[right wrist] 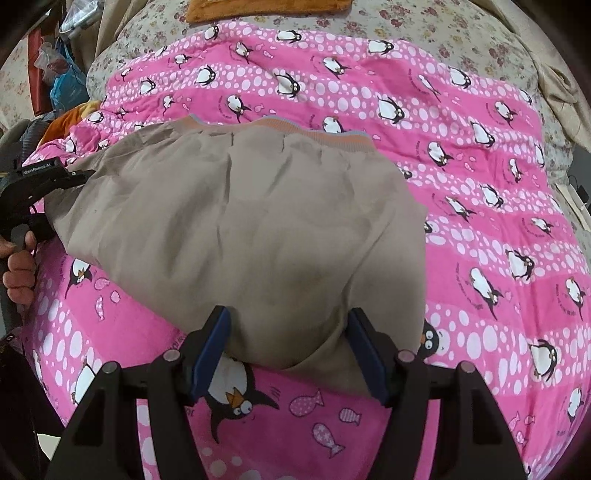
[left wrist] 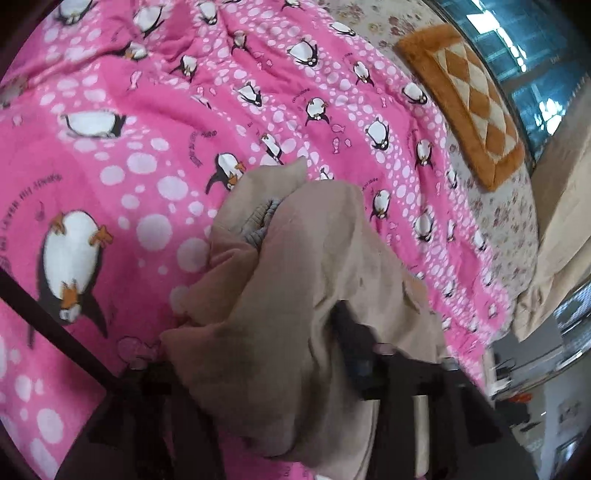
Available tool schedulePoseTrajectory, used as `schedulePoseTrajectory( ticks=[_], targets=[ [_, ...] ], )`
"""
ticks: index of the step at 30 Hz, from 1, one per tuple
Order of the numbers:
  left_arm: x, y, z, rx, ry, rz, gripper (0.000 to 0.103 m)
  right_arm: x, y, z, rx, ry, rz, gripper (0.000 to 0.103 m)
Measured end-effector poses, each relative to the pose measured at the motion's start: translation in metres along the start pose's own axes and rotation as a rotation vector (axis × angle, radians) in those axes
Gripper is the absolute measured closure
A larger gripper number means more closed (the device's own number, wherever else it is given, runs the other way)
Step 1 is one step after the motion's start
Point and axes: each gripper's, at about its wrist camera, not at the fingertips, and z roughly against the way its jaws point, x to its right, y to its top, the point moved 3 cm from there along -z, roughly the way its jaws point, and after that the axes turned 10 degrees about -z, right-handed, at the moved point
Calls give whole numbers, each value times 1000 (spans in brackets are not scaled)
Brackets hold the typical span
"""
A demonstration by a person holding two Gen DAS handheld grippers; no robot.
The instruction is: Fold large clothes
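Note:
A beige garment [right wrist: 258, 221] with an orange and grey ribbed band [right wrist: 295, 134] lies on a pink penguin blanket [right wrist: 461, 184]. In the right wrist view my left gripper [right wrist: 83, 176] comes in from the left, held by a hand, and is shut on the garment's left edge. Seen from the left wrist, the same beige cloth [left wrist: 295, 277] is bunched over my left gripper [left wrist: 288, 328] and hides most of its fingers. My right gripper [right wrist: 290, 350] stands open at the near edge. The garment's near fold bulges between its blue pads [right wrist: 212, 350].
The blanket covers a bed with a floral sheet [right wrist: 424, 22]. An orange quilted mat [left wrist: 469, 99] lies at the bed's far end. Bags and clutter [right wrist: 59, 74] stand off the bed's left side, and a dark rail [left wrist: 55, 325] crosses the left wrist view.

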Motion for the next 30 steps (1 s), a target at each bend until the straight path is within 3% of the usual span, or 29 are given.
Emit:
schedulePoseTrajectory(
  ticks=[4,6,8,11,14,15,16,17,24,30],
  targets=[
    [9,2,14,40,1,-43,102,1,1,6,9,16,-8,33],
    [10,4,16,54,-2,-53,102,1,1,8,13,22,-10,33],
    [7,6,7,31,13,-40,96,1,1,9,13,23,-7,33],
    [-4,5,-2,15,14,25,80,0,2,11,11,30,-11,33],
    [-11,6,-5,24,-12,73,78,-1,3,21,24,47,-14,34],
    [-9,7,-4,24,-8,62,85,-1,4,24,31,52,-13,34],
    [-4,6,-1,34,13,26,99,0,4,29,40,55,-12,34],
    [1,6,3,48,34,-7,103,2,4,33,49,56,-16,34],
    [41,11,32,154,-28,-93,103,39,9,52,103,64,-127,34],
    [84,6,20,130,-113,-115,103,66,8,60,101,86,-202,34]
  ],
)
